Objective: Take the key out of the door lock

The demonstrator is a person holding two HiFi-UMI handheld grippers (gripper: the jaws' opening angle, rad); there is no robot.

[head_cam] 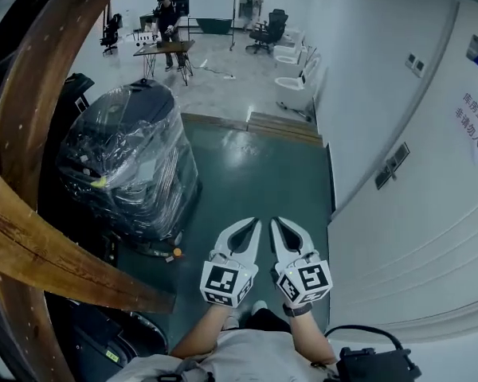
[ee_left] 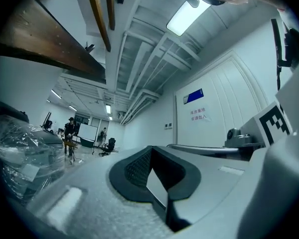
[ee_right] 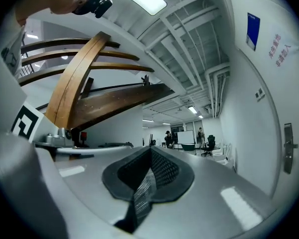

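Left gripper (head_cam: 253, 224), right gripper (head_cam: 279, 223): both clenched, empty, side by side | door lock (head_cam: 391, 166): on white door (head_cam: 418, 221), ahead right, well apart; key too small to tell | step: likely approach | next: reach the lock, open one gripper

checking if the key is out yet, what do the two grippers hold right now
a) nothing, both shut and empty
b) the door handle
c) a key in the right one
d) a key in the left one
A: the left gripper and the right gripper each have their jaws closed together with nothing between them, and both are clear of the door handle.
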